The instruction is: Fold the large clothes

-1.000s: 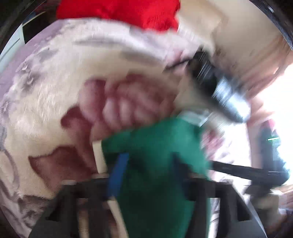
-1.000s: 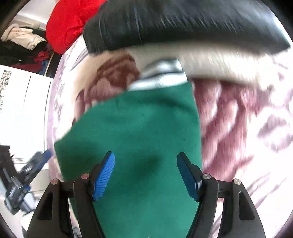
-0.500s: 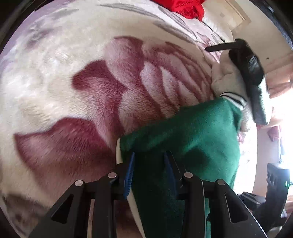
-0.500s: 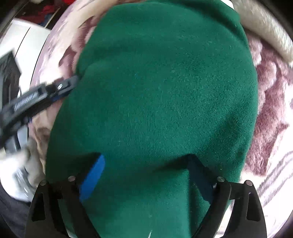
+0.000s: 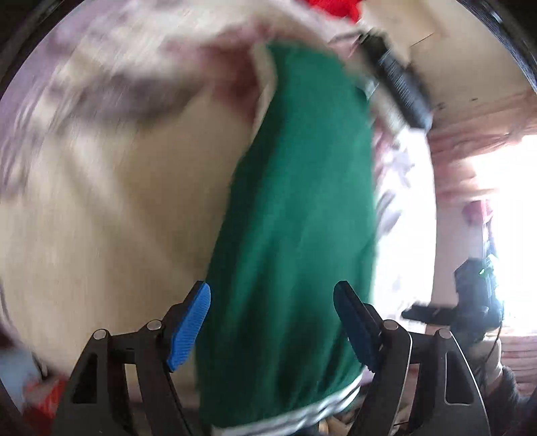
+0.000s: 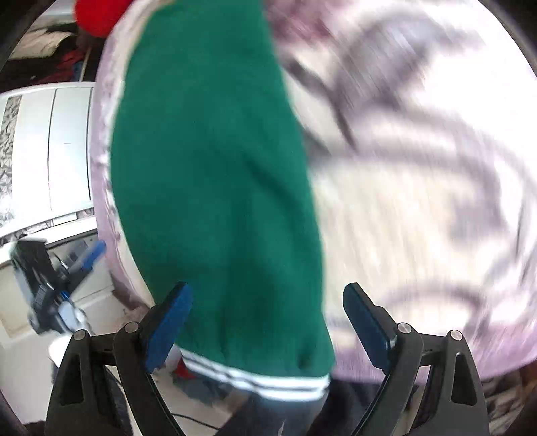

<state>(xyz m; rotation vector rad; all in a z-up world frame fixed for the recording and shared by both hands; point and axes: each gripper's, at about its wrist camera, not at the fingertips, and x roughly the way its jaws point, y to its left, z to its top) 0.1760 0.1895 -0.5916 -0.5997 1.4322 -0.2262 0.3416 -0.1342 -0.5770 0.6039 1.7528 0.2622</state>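
Cream and maroon plush bedding, a blanket (image 5: 110, 187) with a flower pattern, covers the bed and fills both views, badly smeared by motion. No container shows in either view.

Seen from the left wrist, the left gripper (image 5: 272, 322) has its blue-padded fingers (image 5: 189, 323) spread wide; the green garment (image 5: 302, 208) passes between them, but neither pad visibly presses it. That garment runs as a long folded strip from the bed's near edge, where its white-striped hem (image 5: 288, 414) hangs, up toward the far side. Beyond its far end lies a red cloth (image 5: 330, 8), and just right of it a dark object (image 5: 399, 78), too blurred to name. At the right, against the bright window, stands the right gripper (image 5: 470, 302).

From the right wrist, the right gripper (image 6: 266, 323) is likewise spread, the green garment (image 6: 214, 161) lying between its pads with the striped hem (image 6: 265, 382) over the bed's edge. Only this view shows white cabinet doors (image 6: 50, 141) at the left and the left gripper (image 6: 60, 281) below them, beside the bed.
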